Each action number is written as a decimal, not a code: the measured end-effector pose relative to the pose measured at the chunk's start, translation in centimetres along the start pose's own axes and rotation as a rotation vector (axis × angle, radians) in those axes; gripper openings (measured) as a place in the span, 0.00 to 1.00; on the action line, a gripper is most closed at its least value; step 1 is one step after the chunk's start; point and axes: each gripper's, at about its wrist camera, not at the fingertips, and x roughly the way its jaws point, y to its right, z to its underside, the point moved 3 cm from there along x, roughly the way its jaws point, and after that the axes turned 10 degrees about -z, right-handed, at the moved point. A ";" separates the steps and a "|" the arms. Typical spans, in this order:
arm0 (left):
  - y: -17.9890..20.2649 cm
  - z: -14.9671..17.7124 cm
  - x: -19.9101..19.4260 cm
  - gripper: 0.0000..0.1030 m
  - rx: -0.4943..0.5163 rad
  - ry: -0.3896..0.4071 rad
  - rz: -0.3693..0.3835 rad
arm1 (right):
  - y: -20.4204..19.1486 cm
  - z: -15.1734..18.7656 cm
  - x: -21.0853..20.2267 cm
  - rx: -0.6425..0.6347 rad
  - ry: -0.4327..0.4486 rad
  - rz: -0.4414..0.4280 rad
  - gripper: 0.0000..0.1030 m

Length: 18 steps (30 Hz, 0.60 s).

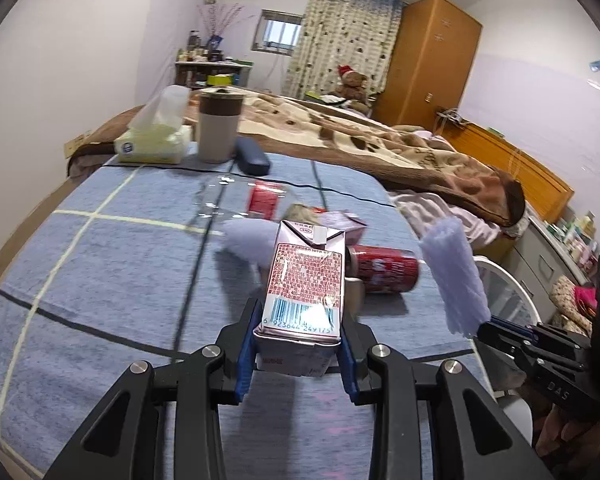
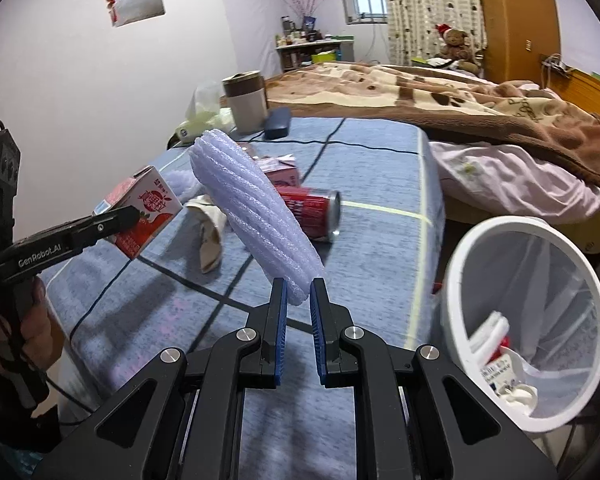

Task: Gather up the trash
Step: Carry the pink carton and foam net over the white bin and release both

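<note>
My left gripper (image 1: 300,320) is shut on a pink juice carton (image 1: 305,280), held upright above the blue bedsheet (image 1: 100,280). The right wrist view shows the same carton (image 2: 144,212) in the left gripper (image 2: 128,216) at the left. My right gripper (image 2: 299,292) is shut on the lower end of a white foam roll (image 2: 256,208), raised over the bed. On the sheet lie a red can (image 1: 384,274) (image 2: 312,212), a second pink carton (image 1: 344,222), a crumpled beige paper piece (image 2: 210,236) and another foam piece (image 1: 248,240). A white lined bin (image 2: 472,248) stands right of the bed with trash inside.
At the far end of the sheet are a tissue box (image 1: 152,146), a beige tumbler (image 1: 218,124) and a dark case (image 1: 252,156). A red packet under clear plastic (image 1: 262,200) lies mid-sheet. A brown blanket (image 1: 380,140) covers the bed to the right. A black cable (image 2: 76,332) runs along the sheet's left edge.
</note>
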 end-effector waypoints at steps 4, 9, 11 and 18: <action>2.5 0.1 0.3 0.34 0.038 -0.008 0.037 | 1.1 0.3 -0.7 0.027 0.013 0.033 0.12; 5.2 0.0 0.8 0.34 0.085 -0.014 0.080 | 2.5 0.6 -1.5 0.061 0.027 0.072 0.12; 6.3 0.0 0.9 0.34 0.101 -0.014 0.097 | 3.1 0.8 -1.9 0.074 0.034 0.087 0.12; 10.2 -0.1 1.6 0.34 0.162 -0.024 0.156 | 5.3 1.3 -3.2 0.118 0.054 0.136 0.12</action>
